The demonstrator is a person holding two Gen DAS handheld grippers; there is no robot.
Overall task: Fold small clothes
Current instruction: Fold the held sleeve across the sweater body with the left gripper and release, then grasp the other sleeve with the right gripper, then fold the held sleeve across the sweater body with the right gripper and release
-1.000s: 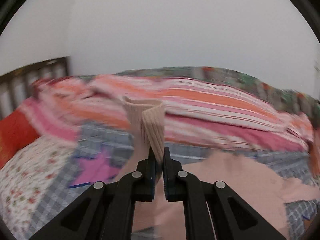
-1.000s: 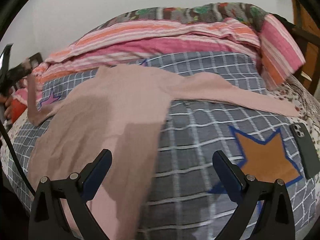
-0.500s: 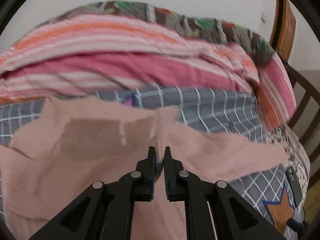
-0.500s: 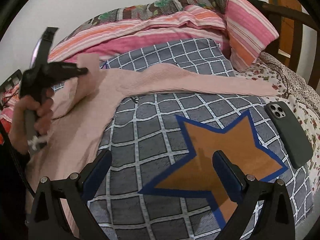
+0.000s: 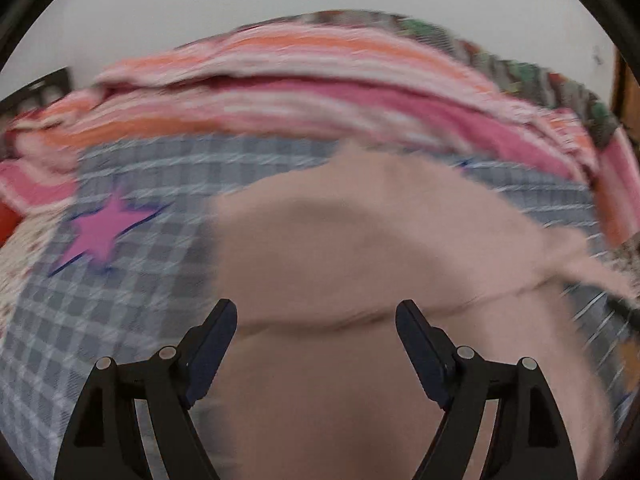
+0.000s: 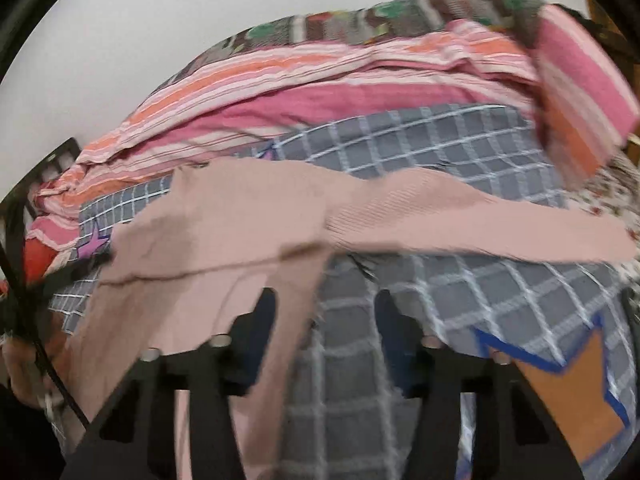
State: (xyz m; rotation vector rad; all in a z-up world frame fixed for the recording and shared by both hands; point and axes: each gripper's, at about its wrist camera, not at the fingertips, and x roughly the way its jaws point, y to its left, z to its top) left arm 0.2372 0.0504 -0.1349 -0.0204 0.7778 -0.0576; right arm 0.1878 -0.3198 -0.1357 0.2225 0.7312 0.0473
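Pink knit top [image 5: 360, 248] is lying spread on the grey checked blanket [image 5: 132, 312] on the bed, just in front of the striped duvet pile [image 5: 320, 96]. One sleeve has been laid in across the body, so there is a fold edge running across the top just ahead of the left fingers; the other sleeve [image 6: 500, 224] is trailing out flat over the blanket, away from the body, toward the floral sheet.

Left gripper [image 5: 316, 320] is hovering over the body of the top, fingers wide and just been opening, nothing between them: reads as a release, leaving the first sleeve where it was laid.

Right gripper [image 6: 324, 320] is sitting at the top's side edge, between the body and the orange star [image 6: 560, 392]. Its fingers are narrowing, just been closing, with the garment edge between them. Too blurred to say whether the pads are pressing on the cloth yet.

Judgement: right side is pinching that edge so it can be folded in over the body. The outstretched sleeve is not yet folded.

Risk: thin knit, a shallow pinch may slip or drag the blanket with it.
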